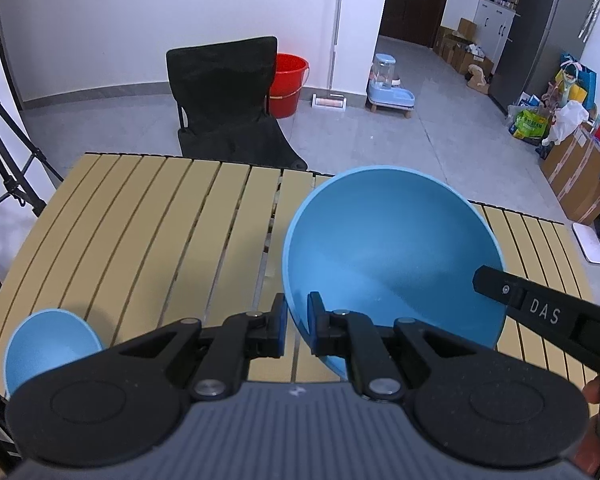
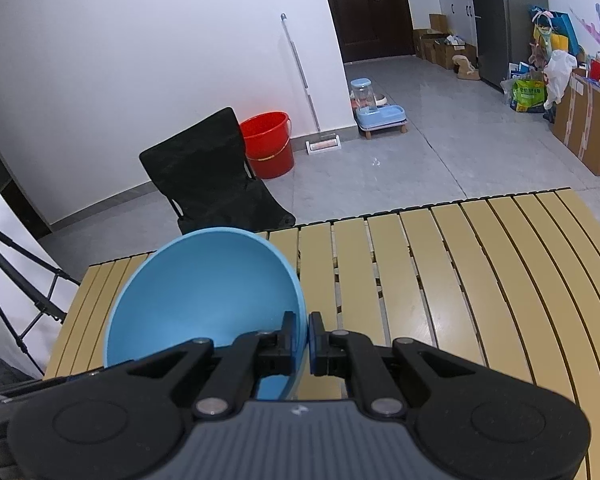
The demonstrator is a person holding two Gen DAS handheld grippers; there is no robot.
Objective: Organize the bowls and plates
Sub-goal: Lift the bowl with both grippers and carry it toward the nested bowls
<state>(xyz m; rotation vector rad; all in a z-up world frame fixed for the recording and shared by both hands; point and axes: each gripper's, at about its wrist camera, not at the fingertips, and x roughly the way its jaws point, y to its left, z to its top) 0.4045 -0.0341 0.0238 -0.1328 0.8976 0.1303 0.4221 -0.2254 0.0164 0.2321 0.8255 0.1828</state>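
Observation:
A large blue bowl (image 1: 392,256) hangs tilted above the slatted tan table (image 1: 140,220), held by both grippers. My left gripper (image 1: 297,312) is shut on its left rim, one pad inside and one outside. In the right wrist view the same large bowl (image 2: 204,288) has my right gripper (image 2: 302,328) shut on its right rim. One black finger (image 1: 500,286) of the right gripper reaches into the left wrist view at the bowl's right side. A smaller blue bowl (image 1: 48,340) sits on the table at its near left corner, partly hidden by the left gripper's body.
A black folding chair (image 1: 224,96) stands just past the table's far edge, with a red bucket (image 1: 290,84) behind it. A tripod (image 1: 4,148) stands left of the table. The slats (image 2: 460,280) on the right carry nothing. Boxes and bags (image 1: 572,160) line the right wall.

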